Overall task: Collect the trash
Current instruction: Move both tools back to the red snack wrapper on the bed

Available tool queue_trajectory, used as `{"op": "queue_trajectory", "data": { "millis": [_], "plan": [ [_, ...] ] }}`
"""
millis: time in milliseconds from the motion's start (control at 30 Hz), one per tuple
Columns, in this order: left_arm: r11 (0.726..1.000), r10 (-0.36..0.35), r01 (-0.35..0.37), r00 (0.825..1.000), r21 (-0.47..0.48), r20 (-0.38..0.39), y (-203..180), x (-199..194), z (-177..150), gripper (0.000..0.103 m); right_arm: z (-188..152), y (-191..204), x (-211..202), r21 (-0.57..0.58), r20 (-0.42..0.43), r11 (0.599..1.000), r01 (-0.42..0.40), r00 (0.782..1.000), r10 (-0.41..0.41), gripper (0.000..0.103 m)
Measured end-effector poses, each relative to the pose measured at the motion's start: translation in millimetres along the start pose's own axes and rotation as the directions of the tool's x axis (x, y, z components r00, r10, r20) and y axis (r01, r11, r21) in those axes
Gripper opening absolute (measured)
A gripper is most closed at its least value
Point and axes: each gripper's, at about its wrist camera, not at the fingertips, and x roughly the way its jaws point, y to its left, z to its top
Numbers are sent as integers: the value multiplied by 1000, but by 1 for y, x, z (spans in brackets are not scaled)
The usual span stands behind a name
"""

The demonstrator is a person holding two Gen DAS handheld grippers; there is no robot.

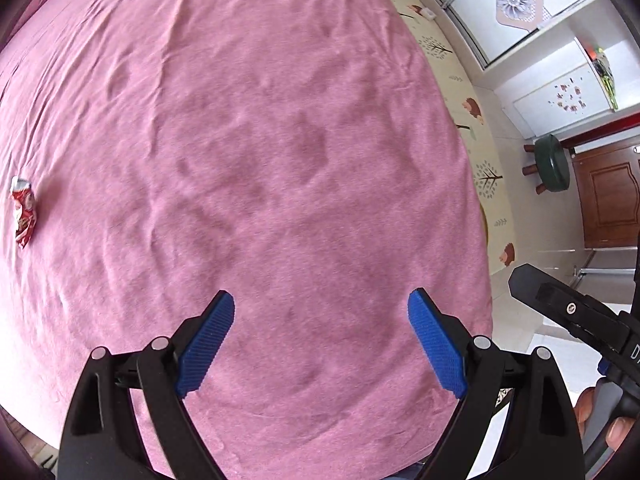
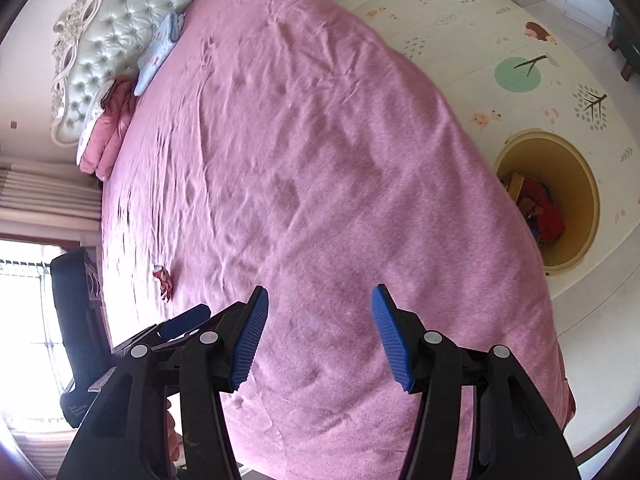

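Observation:
A crumpled red and white wrapper (image 1: 23,210) lies on the pink bed cover (image 1: 260,140) at the far left of the left wrist view. It also shows small in the right wrist view (image 2: 164,280), left of my right gripper. My left gripper (image 1: 321,308) is open and empty above the bed's near part. My right gripper (image 2: 320,302) is open and empty above the bed cover (image 2: 320,160). A round yellow trash bin (image 2: 560,200) with red trash inside stands on the floor to the right of the bed.
A tufted headboard (image 2: 108,40) and folded pink and blue bedding (image 2: 116,120) sit at the bed's far end. A patterned play mat (image 2: 480,40) covers the floor. A green stool (image 1: 554,164), a wooden door (image 1: 612,200) and white cabinets (image 1: 560,92) stand beyond the bed.

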Motion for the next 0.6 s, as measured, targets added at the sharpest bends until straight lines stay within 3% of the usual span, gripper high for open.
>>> {"op": "queue_trajectory", "data": {
  "millis": [367,600],
  "plan": [
    [972,32,-22,999,-234,38,128,-23,-35,89,-16,103,63,-195,-129,980,-32,992,7,54],
    [951,71,-41,994,-306,88,192,-43,-44,89,-22,165,103,-286,-182,957,-54,983,1,54]
  ]
}}
